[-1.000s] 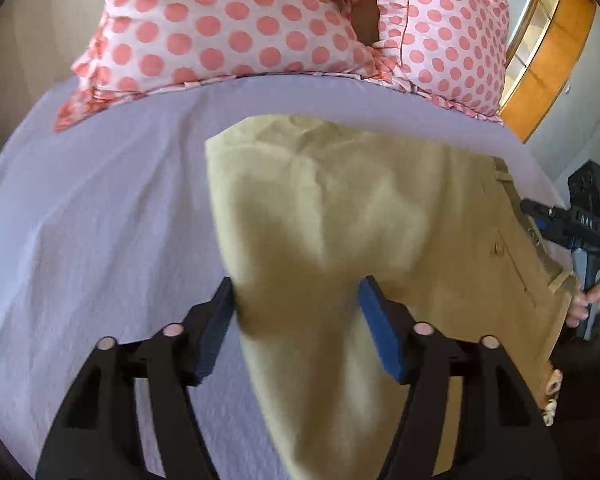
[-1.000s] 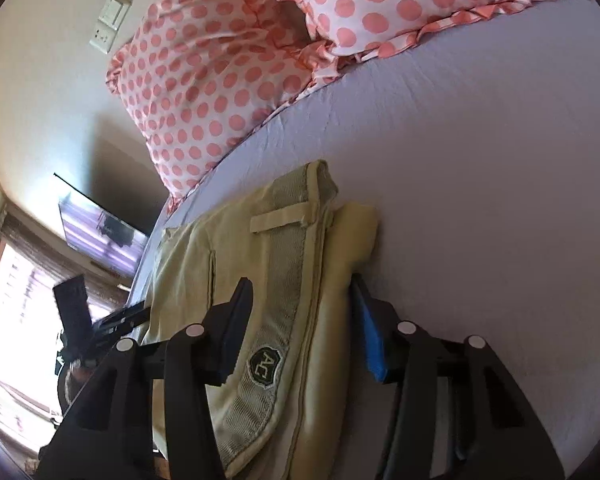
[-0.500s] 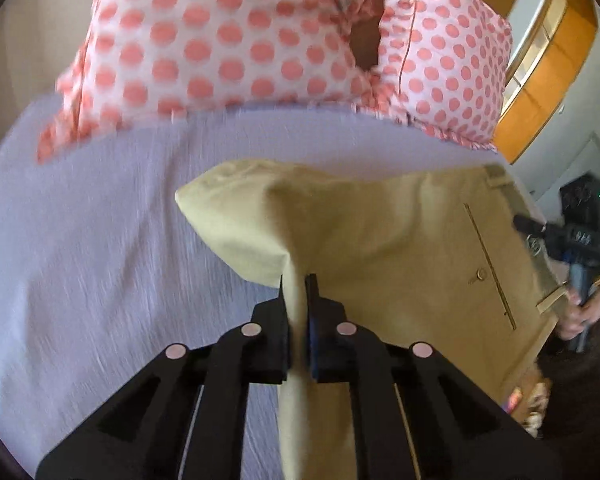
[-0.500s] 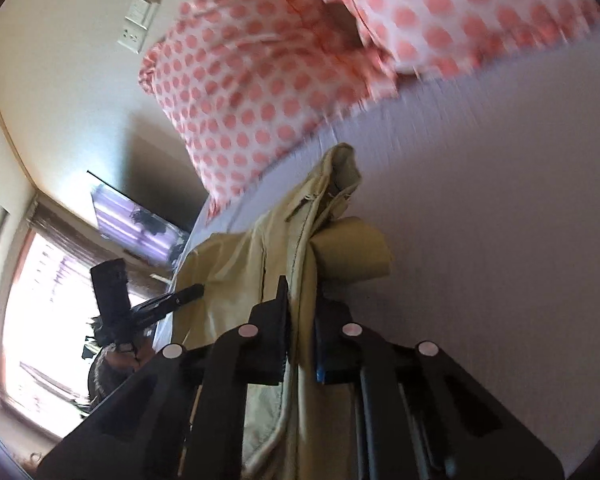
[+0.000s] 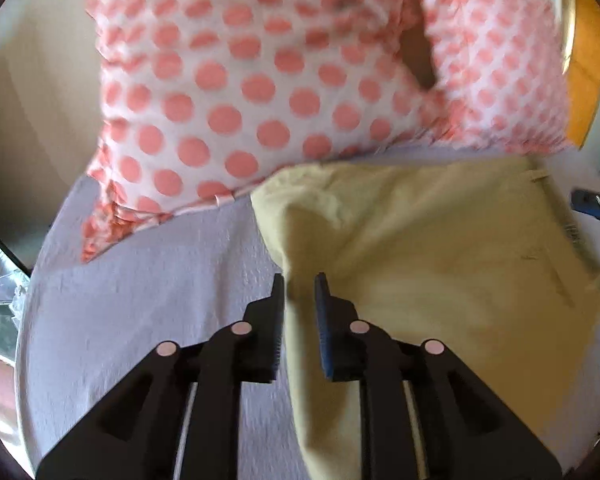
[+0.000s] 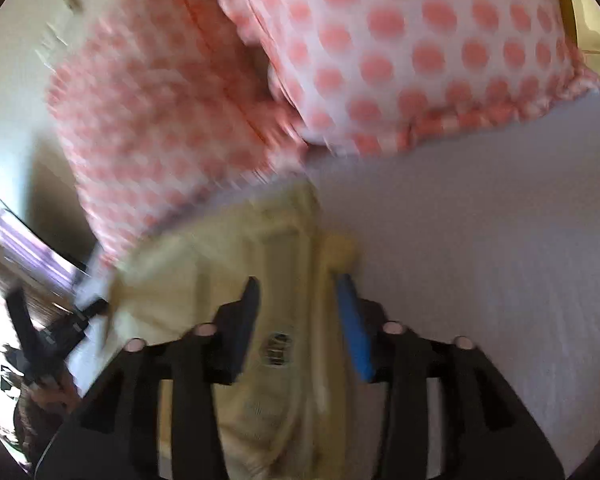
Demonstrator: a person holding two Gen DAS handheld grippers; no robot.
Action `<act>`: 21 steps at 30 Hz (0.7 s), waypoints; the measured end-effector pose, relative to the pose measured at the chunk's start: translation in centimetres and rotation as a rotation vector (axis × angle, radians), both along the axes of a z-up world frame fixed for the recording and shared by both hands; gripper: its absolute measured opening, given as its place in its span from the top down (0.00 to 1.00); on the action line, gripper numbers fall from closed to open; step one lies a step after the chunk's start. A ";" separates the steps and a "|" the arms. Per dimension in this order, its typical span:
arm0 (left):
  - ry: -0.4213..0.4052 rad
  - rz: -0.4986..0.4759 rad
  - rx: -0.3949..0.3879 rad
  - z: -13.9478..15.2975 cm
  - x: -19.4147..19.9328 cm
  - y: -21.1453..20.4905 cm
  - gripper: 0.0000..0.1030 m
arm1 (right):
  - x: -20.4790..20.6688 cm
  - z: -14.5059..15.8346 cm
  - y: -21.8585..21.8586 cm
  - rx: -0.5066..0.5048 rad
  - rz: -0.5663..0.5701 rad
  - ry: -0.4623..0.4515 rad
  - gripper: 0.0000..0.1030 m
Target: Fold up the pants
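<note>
We see the khaki pants [image 5: 440, 248] spread on the lavender bed [image 5: 148, 288], just below the polka-dot pillows [image 5: 236, 92]. The left tongs [image 5: 300, 292] stand slightly parted around a fabric ridge; the right tongs [image 6: 296, 292] gape over the blurred waistband.

Lilac-sheeted bed [image 5: 148, 280]: khaki pants [image 5: 440, 248], apparently two polka-dot pillows [image 5: 236, 80].

place: home bedroom | cues: lilac cotton bedsheet [image 5: 148, 288]; pink polka-dot frilled pillows [image 5: 236, 92]; white wall switch plate [image 6: 58, 30]
</note>
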State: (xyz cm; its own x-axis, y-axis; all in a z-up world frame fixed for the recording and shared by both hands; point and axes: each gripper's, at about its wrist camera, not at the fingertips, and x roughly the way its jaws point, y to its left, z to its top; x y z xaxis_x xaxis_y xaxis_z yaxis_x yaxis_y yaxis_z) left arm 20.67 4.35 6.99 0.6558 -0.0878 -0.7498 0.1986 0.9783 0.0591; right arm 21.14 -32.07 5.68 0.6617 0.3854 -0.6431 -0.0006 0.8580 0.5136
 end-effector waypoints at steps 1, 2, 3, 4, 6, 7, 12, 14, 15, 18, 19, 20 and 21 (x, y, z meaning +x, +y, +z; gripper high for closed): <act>-0.009 -0.025 -0.051 0.7 -1.1 0.2 0.77 | -0.2 0.4 0.2 0.026 0.016 -0.014 0.38; -0.008 -0.048 -0.092 0.9 -1.8 0.1 0.72 | -0.2 0.5 0.5 0.041 0.037 -0.013 0.38; 0.008 -0.081 -0.133 0.8 -2.3 -0.4 0.71 | 0.0 0.3 1.3 0.052 0.073 0.005 0.38; 0.029 -0.096 -0.147 0.5 -2.4 -0.8 0.68 | 0.3 -0.2 1.9 0.059 0.092 0.027 0.37; 0.103 -0.106 -0.169 -1.0 -1.6 -1.9 0.64 | 1.2 -1.9 2.9 0.048 0.089 0.116 0.28; 0.153 -0.088 -0.156 -2.4 -0.6 -2.6 0.62 | 1.8 -2.8 3.1 0.049 0.076 0.152 0.28; 0.117 -0.033 -0.046 -2.7 -1.0 -3.9 0.51 | -0.1 -1.1 4.2 -0.128 -0.007 0.149 0.23; 0.051 -0.025 -0.031 -1.3 -4.0 -3.6 0.20 | -3.3 0.4 5.3 -0.214 0.005 0.052 0.16; 0.006 0.003 0.001 -0.5 -6.3 -3.4 0.10 | -5.8 1.5 6.2 -0.265 0.007 -0.010 0.01; -0.084 0.040 0.054 0.3 -12.2 -3.0 0.02 | -12.5 2.5 9.1 -0.421 -0.029 -0.102 0.01; -0.086 0.041 0.048 0.2 -13.6 -2.8 0.02 | -14.2 2.0 10.1 -0.458 -0.026 -0.101 0.01; -0.085 0.046 0.040 -0.1 -15.1 -2.6 0.02 | -15.6 1.2 11.1 -0.478 -0.016 -0.098 0.01; -0.082 0.053 0.036 -0.7 -16.6 -2.7 0.02 | -16.2 0.4 12.0 -0.491 -0.011 -0.091 0.01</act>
State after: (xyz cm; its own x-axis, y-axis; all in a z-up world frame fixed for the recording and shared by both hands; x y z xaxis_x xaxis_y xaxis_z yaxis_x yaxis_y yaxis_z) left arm 4.05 1.65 6.28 0.7179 -0.0254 -0.6957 0.1402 0.9841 0.1087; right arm 4.97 -20.07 6.11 0.7260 0.0441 -0.6863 -0.0162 0.9988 0.0471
